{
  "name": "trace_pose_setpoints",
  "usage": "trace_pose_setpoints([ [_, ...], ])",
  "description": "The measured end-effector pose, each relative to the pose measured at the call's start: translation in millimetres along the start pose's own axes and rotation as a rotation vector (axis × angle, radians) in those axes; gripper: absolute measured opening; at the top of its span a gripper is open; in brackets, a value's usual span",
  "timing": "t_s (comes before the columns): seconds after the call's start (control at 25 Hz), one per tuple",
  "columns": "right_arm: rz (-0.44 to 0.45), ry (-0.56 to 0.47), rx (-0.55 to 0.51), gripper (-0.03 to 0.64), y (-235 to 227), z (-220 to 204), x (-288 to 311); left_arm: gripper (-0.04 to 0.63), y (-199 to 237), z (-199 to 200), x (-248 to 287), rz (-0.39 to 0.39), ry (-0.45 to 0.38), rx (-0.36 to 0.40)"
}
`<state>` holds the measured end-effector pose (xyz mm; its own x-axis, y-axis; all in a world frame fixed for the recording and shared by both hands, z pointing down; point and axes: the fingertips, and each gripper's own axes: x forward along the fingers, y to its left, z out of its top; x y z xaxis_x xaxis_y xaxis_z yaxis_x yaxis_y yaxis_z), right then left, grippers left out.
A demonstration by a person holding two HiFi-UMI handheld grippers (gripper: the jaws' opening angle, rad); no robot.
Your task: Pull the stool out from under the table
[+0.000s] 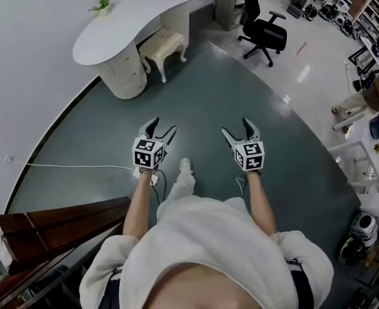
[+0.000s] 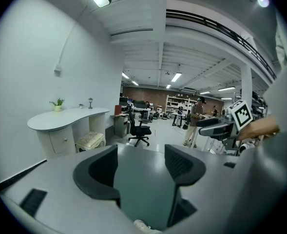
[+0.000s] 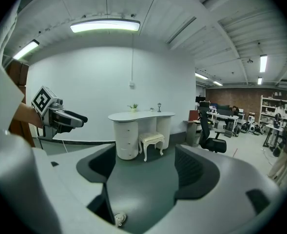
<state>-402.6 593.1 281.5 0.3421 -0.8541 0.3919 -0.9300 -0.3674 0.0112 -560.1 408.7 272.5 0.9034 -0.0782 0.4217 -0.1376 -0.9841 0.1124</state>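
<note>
A cream stool (image 1: 163, 46) with a padded seat stands half under the white curved table (image 1: 131, 19) against the far wall; the same stool (image 3: 151, 140) and table (image 3: 141, 115) show ahead in the right gripper view, and the stool (image 2: 90, 140) sits at the left in the left gripper view. My left gripper (image 1: 160, 131) and right gripper (image 1: 239, 132) are held side by side over the dark floor, well short of the stool. Both are open with nothing between the jaws.
A black office chair (image 1: 264, 31) stands to the right of the table. A white cable (image 1: 80, 167) runs across the floor at the left. A dark wooden piece (image 1: 54, 227) lies at the lower left. Shelves and equipment (image 1: 369, 127) crowd the right side. A person (image 2: 196, 121) stands far off.
</note>
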Motion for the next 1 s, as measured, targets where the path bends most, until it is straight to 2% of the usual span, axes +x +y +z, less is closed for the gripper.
trace_pose_setpoints([
  [0.48,-0.044,-0.009,0.008,0.365,-70,72,135,0.279,107,83,118,-0.025,-0.018,0.016],
  [0.68,-0.065,-0.014,0.013,0.362,-95,81,177,0.279,135,102,162,-0.041,-0.023,0.027],
  [1.0,-0.087,0.01,0.042,0.362,-132,78,216,0.279,152,119,218,-0.075,0.009,0.047],
])
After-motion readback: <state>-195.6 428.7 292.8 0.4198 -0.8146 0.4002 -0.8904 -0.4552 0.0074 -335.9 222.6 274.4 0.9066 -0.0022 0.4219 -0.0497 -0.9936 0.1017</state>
